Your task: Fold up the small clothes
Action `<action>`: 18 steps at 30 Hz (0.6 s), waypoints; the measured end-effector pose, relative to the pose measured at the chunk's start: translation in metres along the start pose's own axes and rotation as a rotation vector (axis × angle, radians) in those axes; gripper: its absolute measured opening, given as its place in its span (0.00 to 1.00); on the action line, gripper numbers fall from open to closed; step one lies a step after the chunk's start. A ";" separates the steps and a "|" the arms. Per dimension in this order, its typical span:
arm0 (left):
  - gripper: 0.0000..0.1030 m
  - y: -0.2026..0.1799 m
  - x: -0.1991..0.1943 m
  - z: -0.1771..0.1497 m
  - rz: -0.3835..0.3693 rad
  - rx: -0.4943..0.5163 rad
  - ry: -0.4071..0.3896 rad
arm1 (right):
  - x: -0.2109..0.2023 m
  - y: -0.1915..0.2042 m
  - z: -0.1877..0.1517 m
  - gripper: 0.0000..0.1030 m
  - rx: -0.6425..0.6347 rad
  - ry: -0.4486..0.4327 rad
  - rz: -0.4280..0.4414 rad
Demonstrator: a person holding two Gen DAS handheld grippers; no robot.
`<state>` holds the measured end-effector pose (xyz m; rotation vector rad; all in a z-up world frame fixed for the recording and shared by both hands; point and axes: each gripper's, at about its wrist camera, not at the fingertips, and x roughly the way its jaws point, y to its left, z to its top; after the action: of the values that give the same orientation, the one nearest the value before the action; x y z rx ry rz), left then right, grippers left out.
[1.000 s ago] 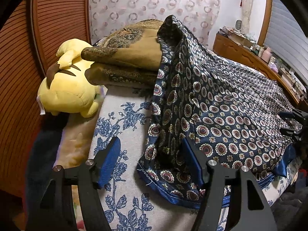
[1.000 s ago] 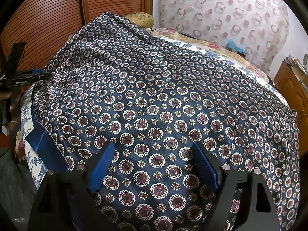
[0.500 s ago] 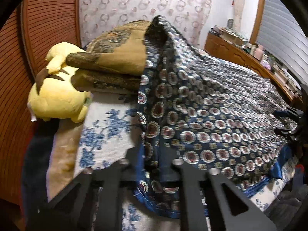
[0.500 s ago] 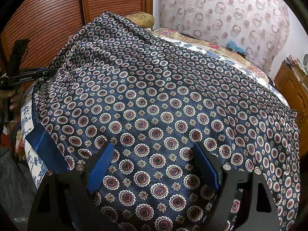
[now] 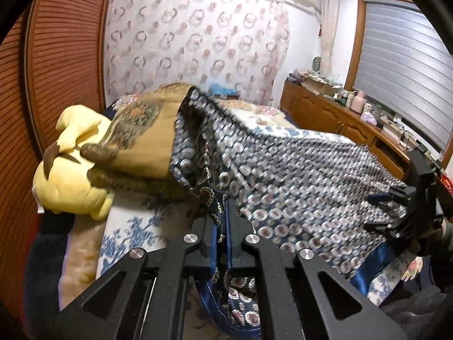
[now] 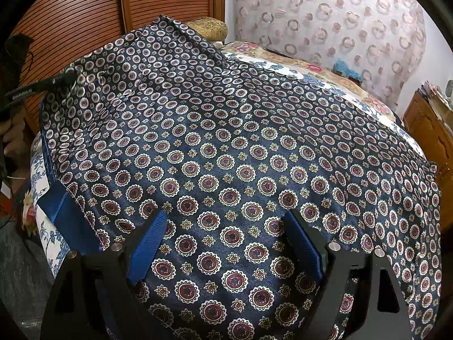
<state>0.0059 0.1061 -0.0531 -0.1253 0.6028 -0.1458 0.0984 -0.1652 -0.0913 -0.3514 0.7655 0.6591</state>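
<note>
Step in hand looks like the first fold: your left gripper (image 5: pixel 223 226) is clenched on the blue-bordered hem of the navy silky cloth with maroon medallion print (image 6: pixel 240 147), lifting that corner off the floral-print bed cover (image 5: pixel 127 226). The rest of the cloth lies spread across the bed, far corner draped up over the tan paisley folded blanket (image 5: pixel 141 130). Your right gripper (image 6: pixel 226 243) hovers above the near edge with jaws released, blue pads wide apart, holding nothing. My read: next you need the right jaws down on the hem near its own corner, clenched, so both corners can travel together across to the far edge. Watch the far corner; it may snag on the blanket stack. Yellow plush toy (image 5: pixel 70 175) sits against that stack, beside the slatted wooden door (image 6: pixel 85 14), clear of the fold path. Wooden sideboard with clutter (image 5: pixel 334 107) stands well apart.
</note>
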 end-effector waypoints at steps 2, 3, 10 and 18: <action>0.05 -0.008 0.001 0.007 -0.008 0.012 -0.006 | 0.000 0.000 0.000 0.84 0.000 0.000 0.000; 0.05 -0.012 0.002 0.009 -0.011 0.020 -0.009 | 0.000 0.000 0.000 0.84 0.007 0.000 -0.001; 0.04 -0.040 0.004 0.027 -0.063 0.066 -0.041 | -0.007 0.001 -0.003 0.84 0.028 -0.023 -0.082; 0.04 -0.089 0.014 0.060 -0.152 0.132 -0.077 | -0.062 -0.026 -0.016 0.84 0.136 -0.159 -0.141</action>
<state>0.0432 0.0208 0.0023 -0.0486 0.5050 -0.3260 0.0746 -0.2188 -0.0550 -0.2235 0.6239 0.4937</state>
